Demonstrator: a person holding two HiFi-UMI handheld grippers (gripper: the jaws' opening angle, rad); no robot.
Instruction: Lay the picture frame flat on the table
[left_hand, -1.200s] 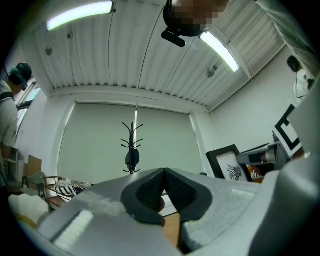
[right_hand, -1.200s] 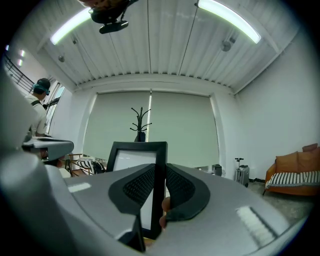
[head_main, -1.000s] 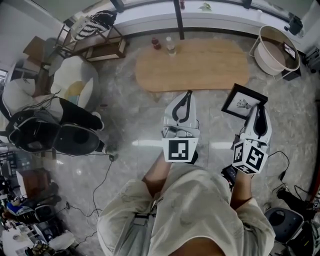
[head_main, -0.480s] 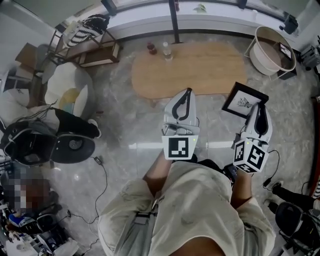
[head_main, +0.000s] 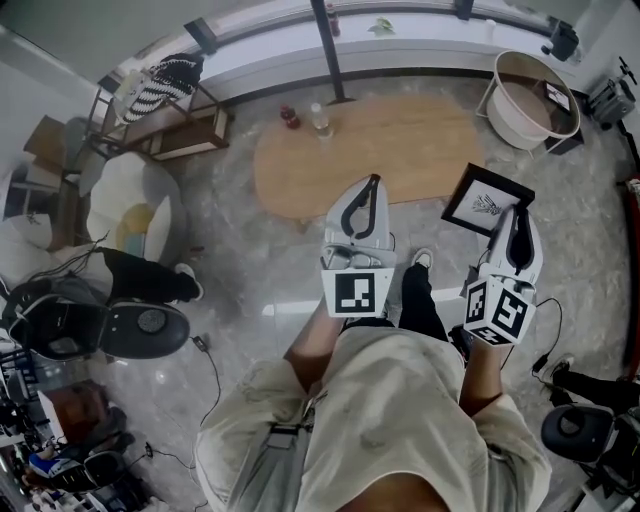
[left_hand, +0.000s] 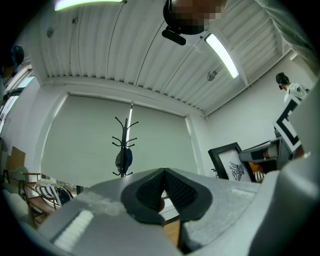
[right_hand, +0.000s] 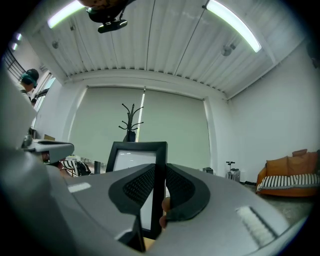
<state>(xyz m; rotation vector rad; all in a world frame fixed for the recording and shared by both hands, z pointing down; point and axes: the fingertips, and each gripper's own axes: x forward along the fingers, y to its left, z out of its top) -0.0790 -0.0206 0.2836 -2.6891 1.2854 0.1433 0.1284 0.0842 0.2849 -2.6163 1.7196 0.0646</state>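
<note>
In the head view, the left tongs (head_main: 371, 186) reach out over the near edge of the oval wooden surface (head_main: 400, 140). The right tongs (head_main: 516, 214) hold a black picture frame (head_main: 487, 200) in the air just off the surface's near right end. Two bottles (head_main: 305, 118) stand at its far left.

In the left gripper view, the tongs are together with nothing between them, and the frame shows at right, a coat stand (left_hand: 124, 145) behind.

In the right gripper view, the tongs are clamped on the upright frame's right edge.
</note>
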